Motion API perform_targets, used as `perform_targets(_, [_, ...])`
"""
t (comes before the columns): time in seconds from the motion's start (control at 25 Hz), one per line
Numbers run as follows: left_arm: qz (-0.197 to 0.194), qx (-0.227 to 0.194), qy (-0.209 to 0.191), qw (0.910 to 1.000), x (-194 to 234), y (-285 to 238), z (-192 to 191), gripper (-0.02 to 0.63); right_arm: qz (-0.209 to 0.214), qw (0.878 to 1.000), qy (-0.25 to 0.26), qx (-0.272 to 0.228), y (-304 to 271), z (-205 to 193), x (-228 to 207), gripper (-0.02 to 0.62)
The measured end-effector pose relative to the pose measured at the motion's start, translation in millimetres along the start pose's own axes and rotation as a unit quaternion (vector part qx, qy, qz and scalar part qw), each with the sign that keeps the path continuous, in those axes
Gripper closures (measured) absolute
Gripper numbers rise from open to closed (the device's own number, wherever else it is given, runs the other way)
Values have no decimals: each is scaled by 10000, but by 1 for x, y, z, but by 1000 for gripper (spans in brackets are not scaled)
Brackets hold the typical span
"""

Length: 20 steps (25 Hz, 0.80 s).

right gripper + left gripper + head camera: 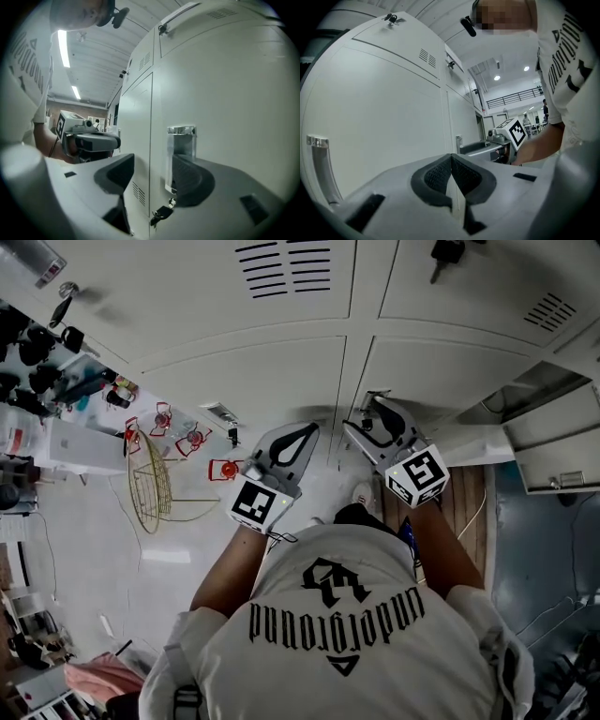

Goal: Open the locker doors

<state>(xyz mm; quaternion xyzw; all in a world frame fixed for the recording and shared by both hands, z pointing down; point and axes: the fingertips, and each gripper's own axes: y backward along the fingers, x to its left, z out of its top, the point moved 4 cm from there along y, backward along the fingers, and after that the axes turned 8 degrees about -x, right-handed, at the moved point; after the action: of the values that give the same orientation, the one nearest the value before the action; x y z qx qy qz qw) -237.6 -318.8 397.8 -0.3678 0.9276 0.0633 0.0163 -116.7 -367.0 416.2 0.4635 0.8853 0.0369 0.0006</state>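
While the locker door (225, 84) at frame right is shut, the right gripper (151, 172) stands wide open, metal handle (180, 140) just inside its right jaw: best slide on further, close squarely, pull straight. Left gripper (451, 180) closed, empty. Only the right gripper view shows the small key (161, 214) beneath.

Pale floor (84, 521), wooden boards (466, 498), ceiling strip lights (63, 47).
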Motion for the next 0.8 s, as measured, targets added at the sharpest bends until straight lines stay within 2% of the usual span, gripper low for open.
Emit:
perform_targets(0.12, [103, 8, 8, 9999, 4, -3, -2, 598, 87, 9999, 54, -28, -3, -1, -3, 360])
perform_targets(0.28, [170, 42, 33, 9998, 8, -5, -6, 598, 134, 9998, 104, -82, -4, -2, -3, 344])
perform_targets(0.8, [104, 15, 6, 9999, 0, 1, 0, 598, -208, 9997, 104, -94, 5, -1, 8, 333])
